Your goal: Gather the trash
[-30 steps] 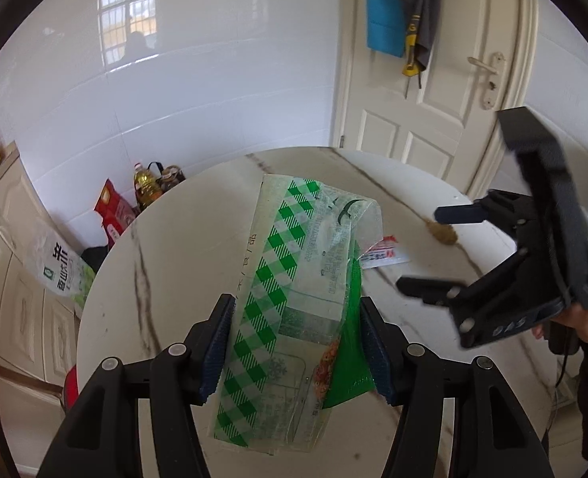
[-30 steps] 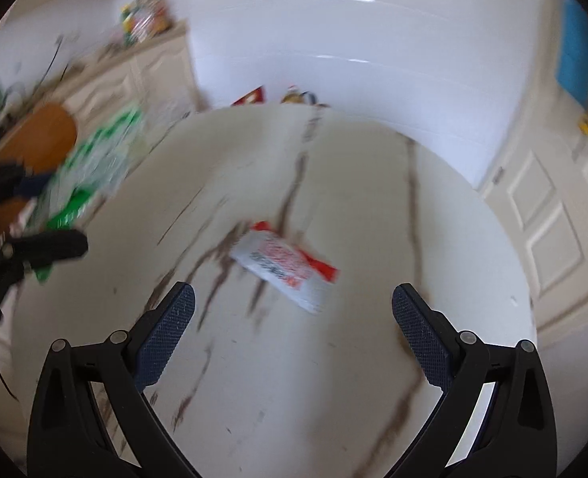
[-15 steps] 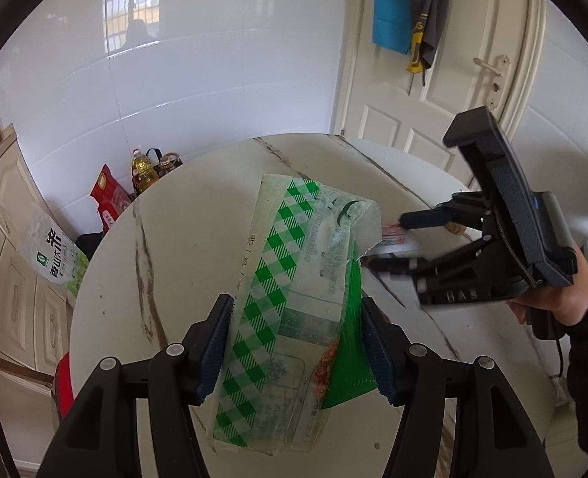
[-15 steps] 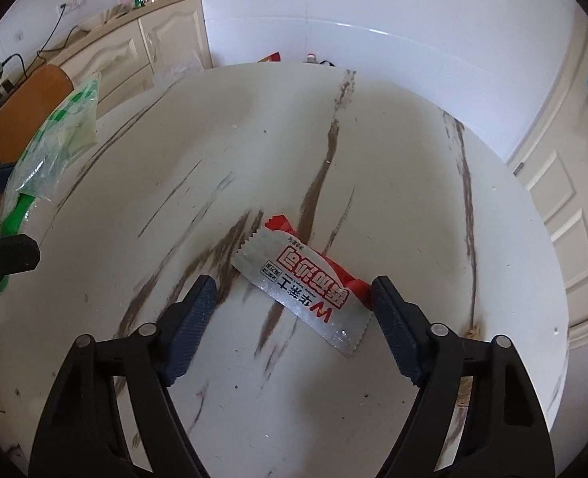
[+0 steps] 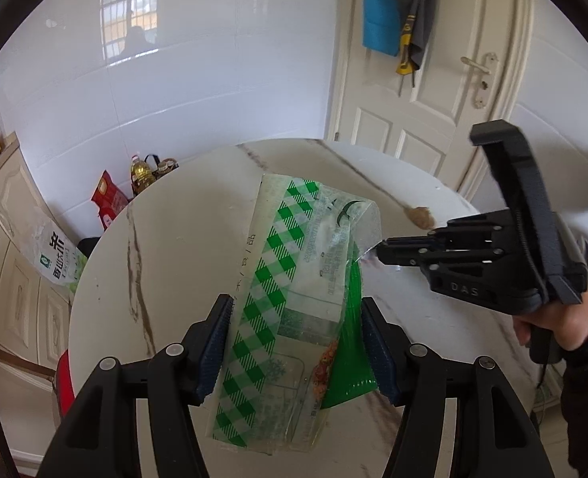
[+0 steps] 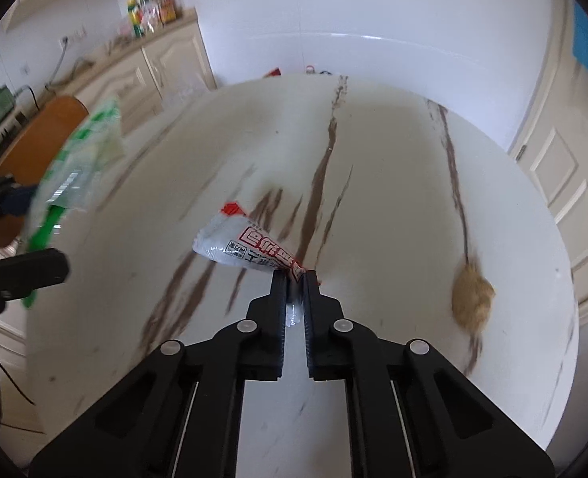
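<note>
Wrapper (image 6: 250, 253), flat on the table (image 6: 393, 183) a moment ago, is now pinched at one end by our right gripper (image 6: 294, 279), while our left gripper (image 5: 296, 348) clamps the collection bag (image 5: 294, 279).

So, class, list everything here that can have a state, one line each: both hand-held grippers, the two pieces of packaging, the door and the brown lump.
Left hand-held gripper: shut on the green checked bag.
Green checked bag: held, mouth toward the right hand-held gripper.
Right hand-held gripper: shut on the red and white wrapper.
Red and white wrapper: pinched at one end.
Door: closed.
Brown lump: lying on the table, untouched.
</note>
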A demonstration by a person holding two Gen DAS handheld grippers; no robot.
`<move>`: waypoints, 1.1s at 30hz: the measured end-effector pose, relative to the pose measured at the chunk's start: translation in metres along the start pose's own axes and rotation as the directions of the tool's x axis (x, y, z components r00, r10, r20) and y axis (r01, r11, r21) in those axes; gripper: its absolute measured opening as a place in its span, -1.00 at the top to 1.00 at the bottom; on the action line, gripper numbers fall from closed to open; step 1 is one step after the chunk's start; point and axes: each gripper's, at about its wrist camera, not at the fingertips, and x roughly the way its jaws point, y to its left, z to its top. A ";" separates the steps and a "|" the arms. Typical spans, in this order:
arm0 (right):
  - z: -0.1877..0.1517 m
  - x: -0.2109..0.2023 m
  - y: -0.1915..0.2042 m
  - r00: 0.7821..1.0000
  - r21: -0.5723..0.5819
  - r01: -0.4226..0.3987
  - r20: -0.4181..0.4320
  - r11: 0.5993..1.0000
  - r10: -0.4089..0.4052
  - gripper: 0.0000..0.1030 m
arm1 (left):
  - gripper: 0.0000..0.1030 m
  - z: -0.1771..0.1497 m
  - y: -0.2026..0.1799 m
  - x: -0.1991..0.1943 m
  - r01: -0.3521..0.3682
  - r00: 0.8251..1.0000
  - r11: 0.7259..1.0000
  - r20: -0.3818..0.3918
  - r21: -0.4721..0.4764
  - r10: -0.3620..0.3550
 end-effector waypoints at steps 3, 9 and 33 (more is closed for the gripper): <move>-0.011 -0.028 0.001 0.999 0.016 -0.018 0.043 1.000 0.017 0.86 | -0.13 -0.002 -0.018 -0.011 -0.012 1.000 1.000 0.022 0.025 0.011; -0.041 -0.092 -0.008 0.993 0.051 -0.031 0.116 0.998 0.025 0.88 | -0.13 -0.009 -0.076 -0.040 -0.014 0.997 0.997 0.079 0.071 0.008; -0.139 -0.108 -0.034 0.998 0.005 0.048 0.049 0.999 -0.049 -0.10 | -0.13 -0.027 -0.152 -0.027 0.020 1.000 0.989 -0.019 0.143 -0.017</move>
